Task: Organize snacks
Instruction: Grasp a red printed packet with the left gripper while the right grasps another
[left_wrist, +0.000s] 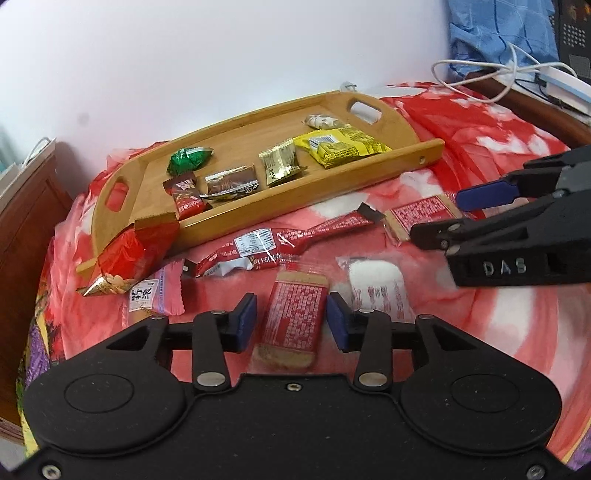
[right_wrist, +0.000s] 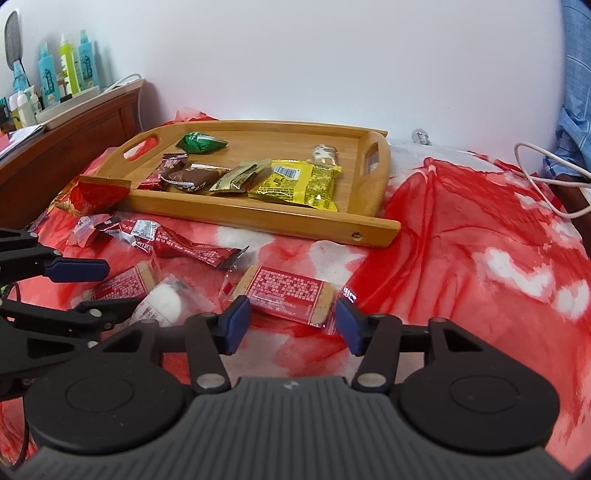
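A wooden tray lies on a red and white bedcover and holds several wrapped snacks, among them a yellow pack and a green one. My left gripper stands open around a red-labelled biscuit pack lying on the cover, with a gap at the left pad. My right gripper is open over a second red-labelled biscuit pack, and its pads are clear of the pack.
Loose on the cover are a long red packet, a white pack and a pink pack. A red bag leans on the tray's near corner. A white cable lies at the right.
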